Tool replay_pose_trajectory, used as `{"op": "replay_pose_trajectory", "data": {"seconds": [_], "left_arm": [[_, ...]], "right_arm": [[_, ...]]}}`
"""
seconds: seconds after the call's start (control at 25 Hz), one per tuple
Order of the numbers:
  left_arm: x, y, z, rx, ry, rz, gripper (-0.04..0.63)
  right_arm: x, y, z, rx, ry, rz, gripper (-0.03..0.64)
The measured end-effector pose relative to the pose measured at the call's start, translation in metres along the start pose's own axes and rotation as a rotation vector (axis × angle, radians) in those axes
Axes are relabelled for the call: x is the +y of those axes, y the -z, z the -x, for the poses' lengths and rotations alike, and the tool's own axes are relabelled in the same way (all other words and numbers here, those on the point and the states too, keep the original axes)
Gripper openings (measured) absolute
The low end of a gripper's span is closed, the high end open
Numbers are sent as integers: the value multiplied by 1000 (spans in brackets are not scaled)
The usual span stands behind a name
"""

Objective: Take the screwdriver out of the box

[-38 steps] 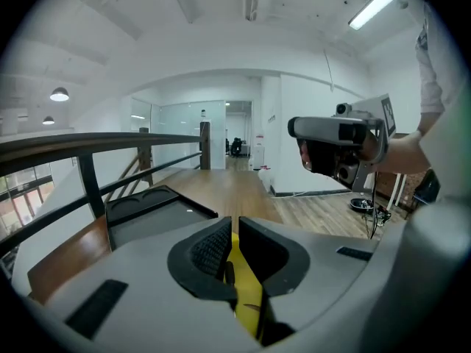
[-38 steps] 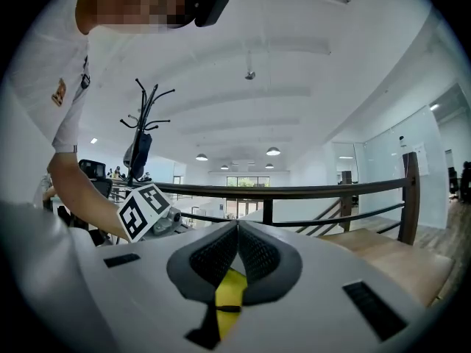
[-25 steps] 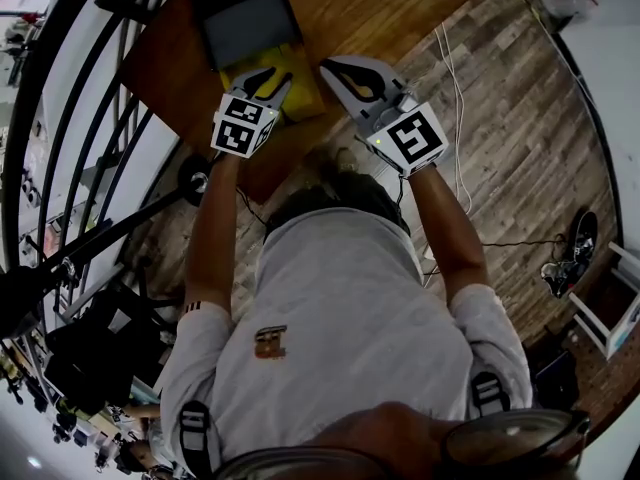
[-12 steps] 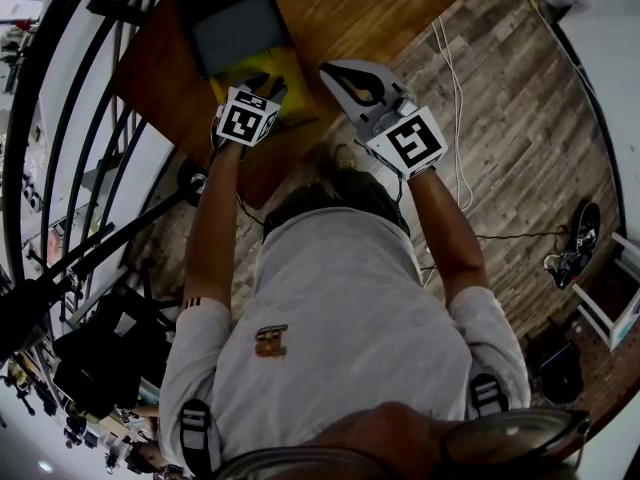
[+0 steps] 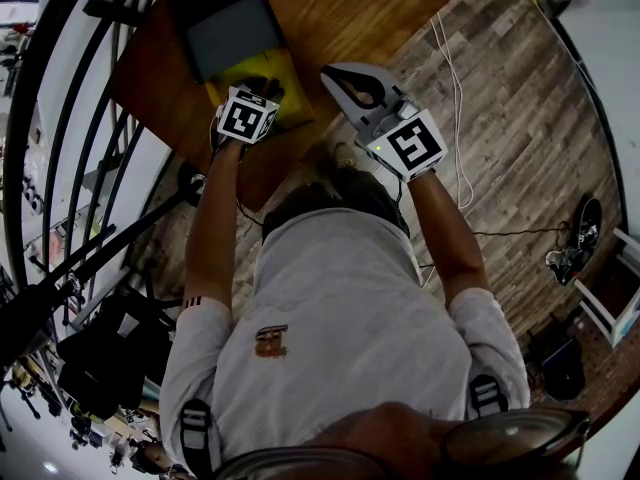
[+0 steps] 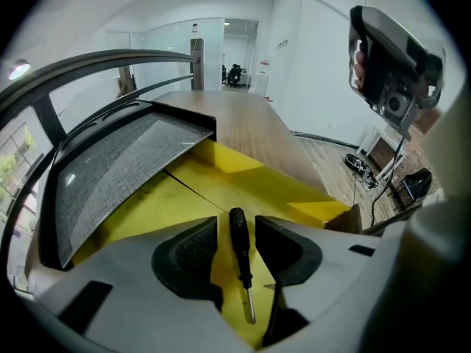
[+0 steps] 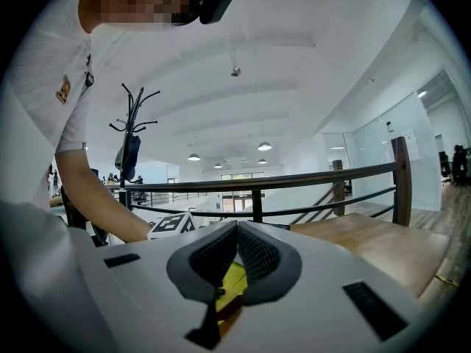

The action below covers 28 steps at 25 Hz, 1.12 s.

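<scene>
Container: yellow box (image 6: 287,190), open, on the wooden table (image 5: 340,8); lid (image 6: 110,171) folded back at the left, lined with grey foam.
Left unit: left tongs (image 6: 235,228) angled down into the box. Jaws wide apart, having just been opening. Nothing clamped.
Location of item: screwdriver (image 6: 242,267) flat on the yellow floor of the box, lying lengthwise between the left jaws and touching neither pad. Handle pointing away from the tongs, tip toward them.
Appearance of item: small and slim. Black handle with a rounded end, narrowing to a collar, then a short bright metal shaft. Tip type too small to tell.
Handling, as judged: light, rigid, not fragile. Round handle likely to roll or swivel if pinched off-centre. Bare shaft thin and smooth, likely to slip.
Hold point, as judged: across the black handle at mid-length, with the ribbed pads square to it; shaft best avoided. Item lies low and flat, so pads probably need to reach the box floor before closing.
Right unit: right tongs (image 7: 237,226) held level above the table, just right of the box. Jaws together, empty.
Progress, as judged: removal not yet begun; item still inside the box, ungripped.
</scene>
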<state>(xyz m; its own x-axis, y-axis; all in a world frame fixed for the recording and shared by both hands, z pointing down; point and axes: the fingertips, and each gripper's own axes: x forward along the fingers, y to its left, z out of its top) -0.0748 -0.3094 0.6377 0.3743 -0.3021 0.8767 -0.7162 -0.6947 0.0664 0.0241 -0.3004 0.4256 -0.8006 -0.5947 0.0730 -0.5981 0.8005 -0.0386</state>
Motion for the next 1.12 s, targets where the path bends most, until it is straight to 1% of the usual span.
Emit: {"op": "replay_pose_trajectory", "data": {"seconds": [0.12,0.36,0.6,0.8,0.96,1.12], "left_arm": [[2,0,0,0,2,5,172],[2,0,0,1,-11,6,139],[-5,-2,-2,6,-6,-11,83],[-5,0,-1,15,5,-2,80],[-7,0,1,24,8,-12,80],[-6,-3,11,-9,-2,-8,80]], "right_arm": [[0,2,0,1,0,-8,32],[-1,5,4,3,6,-19,32],[-3,5,8,4,11,-20,32],[0,3,9,-1,8,-16,32],[2,3,12,2,4,-13,32],[5,2,12,6,4,-24,32]]}}
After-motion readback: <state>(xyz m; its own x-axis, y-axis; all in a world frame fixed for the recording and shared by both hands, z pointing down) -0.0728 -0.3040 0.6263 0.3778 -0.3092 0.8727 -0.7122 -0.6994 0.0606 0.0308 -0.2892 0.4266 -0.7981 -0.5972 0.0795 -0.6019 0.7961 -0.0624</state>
